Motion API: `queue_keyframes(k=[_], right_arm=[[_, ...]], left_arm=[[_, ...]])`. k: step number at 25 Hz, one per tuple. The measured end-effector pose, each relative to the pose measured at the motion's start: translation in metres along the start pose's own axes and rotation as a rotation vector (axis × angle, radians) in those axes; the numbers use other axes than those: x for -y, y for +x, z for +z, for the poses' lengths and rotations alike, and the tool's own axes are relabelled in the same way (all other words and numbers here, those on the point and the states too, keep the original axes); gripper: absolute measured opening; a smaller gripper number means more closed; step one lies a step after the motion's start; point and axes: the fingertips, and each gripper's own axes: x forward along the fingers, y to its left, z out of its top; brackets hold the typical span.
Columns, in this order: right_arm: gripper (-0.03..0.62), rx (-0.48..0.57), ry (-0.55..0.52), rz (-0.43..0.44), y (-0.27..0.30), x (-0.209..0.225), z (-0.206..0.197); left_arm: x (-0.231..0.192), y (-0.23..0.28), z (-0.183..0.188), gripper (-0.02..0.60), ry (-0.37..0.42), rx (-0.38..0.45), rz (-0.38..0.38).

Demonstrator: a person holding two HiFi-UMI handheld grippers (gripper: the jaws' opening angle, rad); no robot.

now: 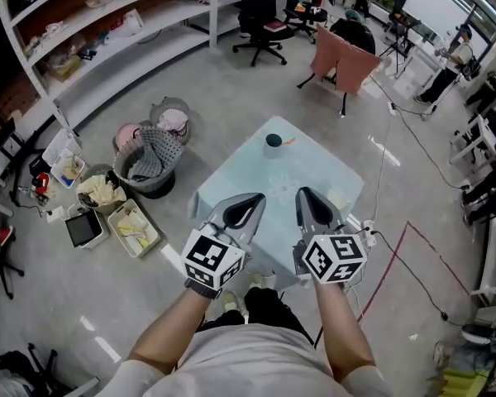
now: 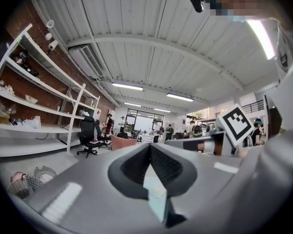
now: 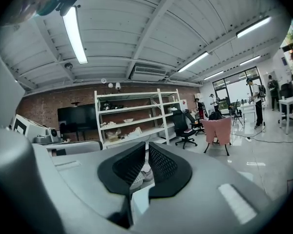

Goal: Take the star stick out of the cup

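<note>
Head view, cup (image 1: 273, 141) with stick (image 1: 288, 141) stood at worktop's (image 1: 314, 172) far side, left hand-held gripper (image 1: 250, 201) was closed, empty, right hand-held gripper (image 1: 307, 195) was all but closed, empty, both over near edge.

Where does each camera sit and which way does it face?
Head view: on the head, steeply down at table and cup; forearms, left gripper, right gripper show.
Left gripper view: on that gripper, tilted up across the room; own jaws, right gripper's marker cube show.
Right gripper view: on that gripper, toward the shelves; own jaws show.
Shared: both gripper views see the black office chair and pink chair.
</note>
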Motion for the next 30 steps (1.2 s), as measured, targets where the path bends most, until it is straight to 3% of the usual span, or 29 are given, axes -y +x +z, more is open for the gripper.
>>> queue_keyframes(k=[7, 17, 30], right_arm=[[0.015, -0.016, 0.027, -0.043, 0.047, 0.024, -0.010], [0.039, -0.098, 0.094, -0.101, 0.132, 0.103, -0.049], [0.044, -0.269, 0.212, -0.161, 0.239, 0.210, -0.128]], left_arm=[[-0.031, 0.029, -0.008, 0.006, 0.005, -0.010, -0.019], [-0.078, 0.113, -0.042, 0.006, -0.006, -0.060, -0.047], [-0.140, 0.226, -0.104, 0.006, -0.041, -0.163, -0.046]])
